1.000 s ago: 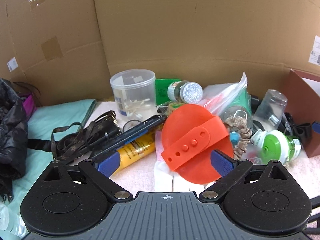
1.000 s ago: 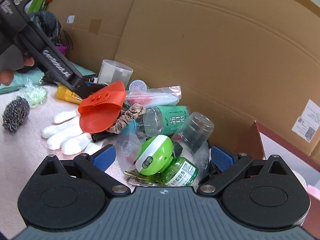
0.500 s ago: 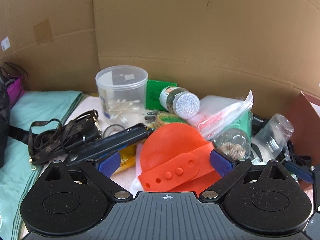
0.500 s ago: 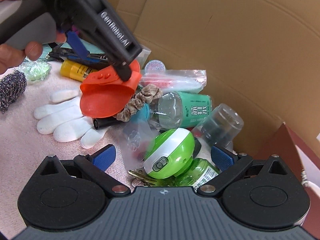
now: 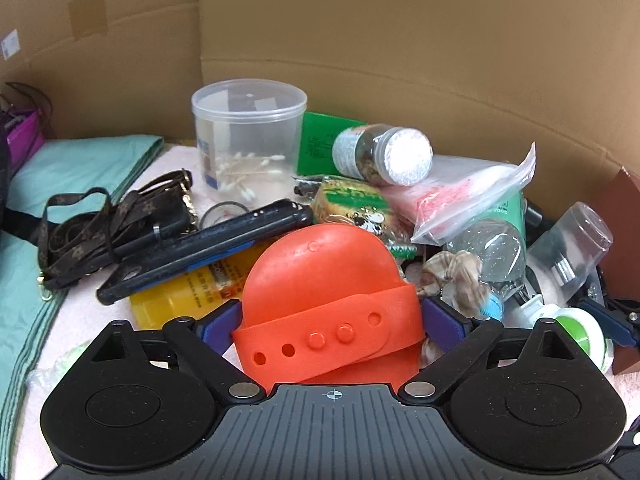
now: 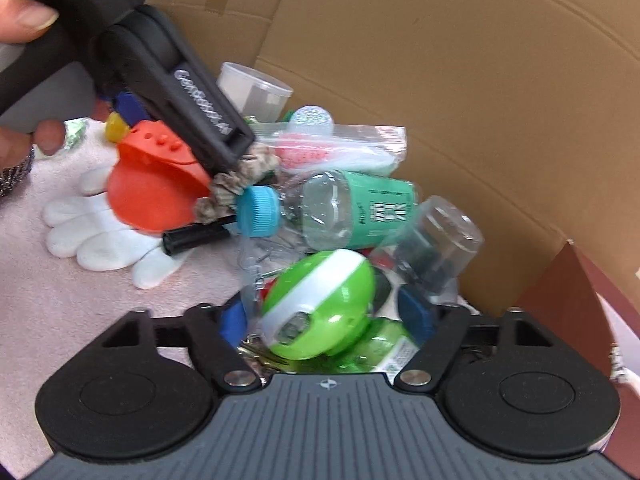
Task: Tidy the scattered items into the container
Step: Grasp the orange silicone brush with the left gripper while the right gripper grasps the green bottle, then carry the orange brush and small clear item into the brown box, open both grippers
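Observation:
My left gripper (image 5: 332, 320) has its blue pads against both sides of an orange rubber brush with a strap (image 5: 324, 300); the brush also shows in the right wrist view (image 6: 154, 188), lying on a white glove (image 6: 100, 236). My right gripper (image 6: 326, 316) has its jaws on either side of a green and white round gadget (image 6: 320, 304) that lies on a green bottle (image 6: 380, 352). The brown container (image 6: 568, 304) stands at the far right, and its corner shows in the left wrist view (image 5: 618, 196).
The pile holds a clear tub of cotton swabs (image 5: 248, 140), a jar with a white lid (image 5: 384, 156), a zip bag (image 5: 460, 196), a plastic bottle with a blue cap (image 6: 340, 208), a clear cup (image 6: 432, 248), a black phone case (image 5: 208, 248), a yellow bottle (image 5: 192, 292) and a brown strap (image 5: 108, 224). Cardboard walls (image 5: 400, 40) stand behind.
My left gripper has come forward and its pads have closed in on the orange brush. My right gripper has come down around the green and white gadget with its jaws narrowing.

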A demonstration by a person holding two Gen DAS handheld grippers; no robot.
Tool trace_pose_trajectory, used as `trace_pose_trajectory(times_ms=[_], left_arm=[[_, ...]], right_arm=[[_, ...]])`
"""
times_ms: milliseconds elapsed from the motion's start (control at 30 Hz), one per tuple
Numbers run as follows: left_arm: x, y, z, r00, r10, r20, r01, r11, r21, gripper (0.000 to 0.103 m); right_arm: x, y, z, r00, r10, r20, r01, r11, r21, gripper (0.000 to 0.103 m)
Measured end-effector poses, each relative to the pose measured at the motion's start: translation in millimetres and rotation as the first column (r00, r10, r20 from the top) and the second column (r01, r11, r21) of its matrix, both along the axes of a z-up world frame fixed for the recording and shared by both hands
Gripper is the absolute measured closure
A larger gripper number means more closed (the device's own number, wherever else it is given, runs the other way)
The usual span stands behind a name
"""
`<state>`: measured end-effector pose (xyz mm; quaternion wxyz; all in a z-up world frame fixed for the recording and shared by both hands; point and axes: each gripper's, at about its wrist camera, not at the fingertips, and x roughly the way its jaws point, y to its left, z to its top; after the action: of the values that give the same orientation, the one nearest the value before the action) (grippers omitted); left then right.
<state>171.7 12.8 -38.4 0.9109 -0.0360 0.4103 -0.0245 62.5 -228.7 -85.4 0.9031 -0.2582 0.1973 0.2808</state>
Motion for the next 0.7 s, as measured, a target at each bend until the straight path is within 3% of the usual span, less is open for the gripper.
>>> trace_pose_trajectory(times_ms=[133, 200, 267, 433, 533, 567, 700], left_arm=[[-15.1, -0.6, 12.5, 0.999, -0.015, 0.044, 0.013, 0.999, 0.033, 0.01], [-21.2, 2.3, 19.6, 0.998, -0.024, 0.06, 0.023, 0.999, 0.023, 0.01], [-24.7, 5.2, 26.7, 0.997, -0.032, 0.069, 0.032, 0.999, 0.001, 0.01], [-37.0, 4.9, 34.2, 0.996, -0.053, 0.076, 0.054, 0.998, -0.014, 0.01], [-46.8, 4.3, 41.2, 0.994, -0.068, 0.088, 0.072, 0.997, -0.039, 0.01], [-50.1, 2.5, 43.8, 0.993, -0.074, 0.094, 0.078, 0.996, -0.038, 0.01], [-58.2, -5.8, 50.7, 0.989, -0.094, 0.113, 0.098, 0.995, -0.03, 0.01]], right_arm=[[-0.3, -13.1, 5.2, 0.999, -0.014, -0.039, 0.016, 0.998, 0.065, 0.03], [-6.2, -16.7, 8.2, 1.0, -0.005, -0.031, 0.008, 0.996, 0.091, 0.047], [-9.5, -22.9, 16.6, 0.998, -0.005, -0.061, 0.014, 0.988, 0.154, 0.054], [-13.0, -25.5, 22.5, 0.997, 0.003, -0.081, 0.012, 0.981, 0.191, 0.056], [-20.0, -31.9, 30.1, 0.995, 0.019, -0.094, 0.005, 0.969, 0.245, 0.065], [-22.2, -34.1, 33.4, 0.996, 0.022, -0.09, 0.002, 0.966, 0.259, 0.072], [-31.7, -37.7, 42.5, 0.997, 0.031, -0.068, -0.012, 0.963, 0.269, 0.073]])
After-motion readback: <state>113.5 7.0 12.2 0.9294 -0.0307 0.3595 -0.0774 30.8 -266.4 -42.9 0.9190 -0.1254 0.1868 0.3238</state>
